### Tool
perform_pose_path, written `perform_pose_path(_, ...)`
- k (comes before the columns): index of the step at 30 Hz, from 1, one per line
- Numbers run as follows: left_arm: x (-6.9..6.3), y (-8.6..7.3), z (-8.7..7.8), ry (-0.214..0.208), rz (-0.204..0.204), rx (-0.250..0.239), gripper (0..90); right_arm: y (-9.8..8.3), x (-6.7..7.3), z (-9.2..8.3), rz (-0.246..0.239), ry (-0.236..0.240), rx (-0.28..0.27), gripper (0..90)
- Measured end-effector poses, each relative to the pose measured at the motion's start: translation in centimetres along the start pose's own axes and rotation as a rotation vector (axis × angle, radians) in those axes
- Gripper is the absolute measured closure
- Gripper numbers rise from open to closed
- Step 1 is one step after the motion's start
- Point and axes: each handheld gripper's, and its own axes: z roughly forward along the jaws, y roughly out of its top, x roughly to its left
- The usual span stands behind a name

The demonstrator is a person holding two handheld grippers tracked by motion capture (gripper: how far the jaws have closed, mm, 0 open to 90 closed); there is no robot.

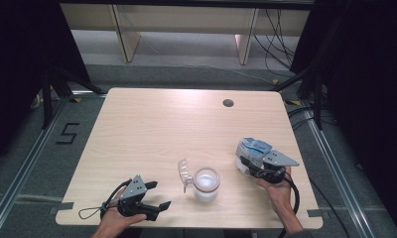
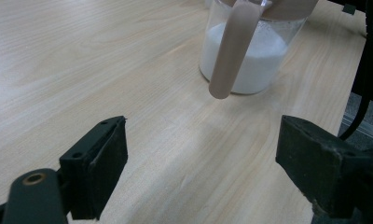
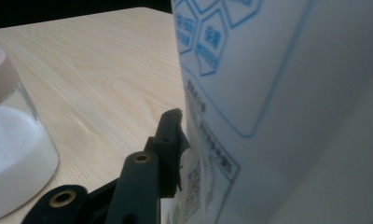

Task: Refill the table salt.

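Two tools work over one pale wooden worktop (image 1: 152, 124). Far left, near the front edge, the left tool (image 1: 154, 196) rests in the person's left hand (image 1: 114, 223), jaws spread wide, nothing between them. In the left gripper view its two black jaws stand well apart over bare wood, aimed at the jar.

Centre front: a clear glass jar (image 1: 207, 184), round, roughly a third full of white powder, standing upright on the worktop. A clear scoop-like piece (image 1: 184, 173) leans at its left side, touching the rim. In the left gripper view a brownish translucent handle (image 2: 233, 49) hangs down the front of the jar; the powder shows bright white through the glass. In the right gripper view the jar (image 3: 14, 158) carries a pale ringed top.

Right of the jar, apart from it: a white pouch (image 1: 251, 151) with blue print, standing on the worktop with its top crumpled. The right tool (image 1: 248, 166), in the right hand (image 1: 278, 191), sits against it. In the right gripper view the pouch (image 3: 287, 107) shows blue hexagon marks and fine text panels; one black jaw lies right against its side, the other is hidden behind the pouch. Whether the pads press on it, I cannot tell.
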Motion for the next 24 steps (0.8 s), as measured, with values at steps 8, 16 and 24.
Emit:
perform_pose_path(8,0.0,0.0,0.0,-0.004,-0.001,-0.003,16.1,0.1,0.3,-0.3,0.035,-0.002,0.021,56.1)
perform_pose_path(16,0.1,0.0,-0.1,-0.002,0.002,-0.001,16.1,0.2,0.7,-0.3,0.051,0.012,0.021,38.1)
perform_pose_path(24,0.1,0.0,0.0,-0.008,0.005,-0.007,16.1,0.2,0.8,-1.3,0.1,-0.031,0.009,32.1)
